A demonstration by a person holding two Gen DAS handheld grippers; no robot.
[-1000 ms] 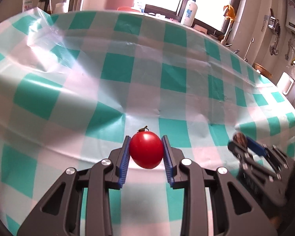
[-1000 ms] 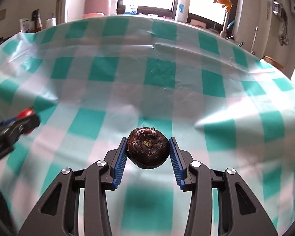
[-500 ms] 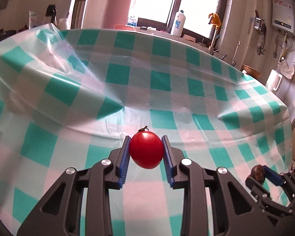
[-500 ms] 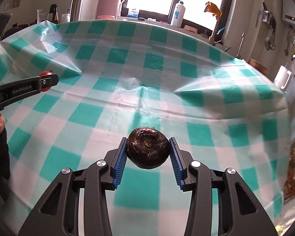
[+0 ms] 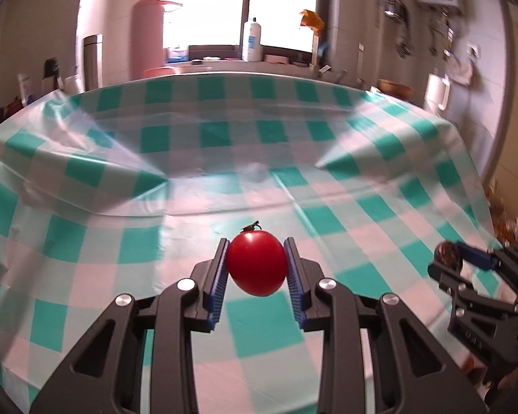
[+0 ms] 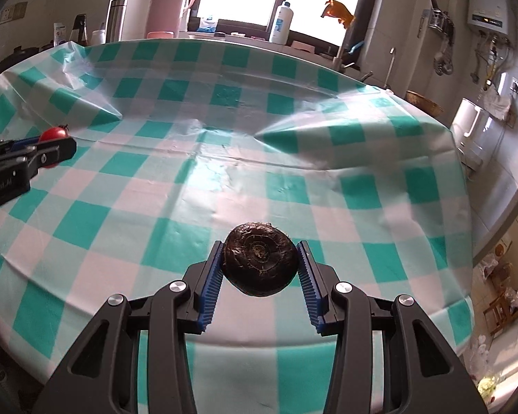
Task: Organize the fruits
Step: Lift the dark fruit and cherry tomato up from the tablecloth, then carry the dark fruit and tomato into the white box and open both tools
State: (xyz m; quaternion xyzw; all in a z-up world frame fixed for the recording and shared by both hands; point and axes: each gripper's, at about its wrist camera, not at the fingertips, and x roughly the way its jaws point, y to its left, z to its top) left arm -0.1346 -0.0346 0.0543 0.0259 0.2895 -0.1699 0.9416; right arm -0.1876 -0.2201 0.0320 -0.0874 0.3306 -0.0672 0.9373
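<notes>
My left gripper (image 5: 257, 269) is shut on a red cherry tomato (image 5: 257, 265) with a small dark stem, held above the green-and-white checked tablecloth (image 5: 224, 158). My right gripper (image 6: 260, 264) is shut on a dark brown round water chestnut (image 6: 260, 258), also held above the cloth. The right gripper with the chestnut (image 5: 449, 255) shows at the right edge of the left wrist view. The left gripper with the tomato (image 6: 53, 133) shows at the left edge of the right wrist view.
The tablecloth (image 6: 224, 179) is wrinkled, with raised folds at left and right. Behind the table stand a pink thermos (image 6: 169, 3), a steel flask (image 6: 115, 19) and a white bottle (image 6: 279, 22) by the window. The table's right edge drops to the floor.
Both grippers have lifted and pulled back from the table, so more of the cloth and the room shows. Each still holds its fruit.
</notes>
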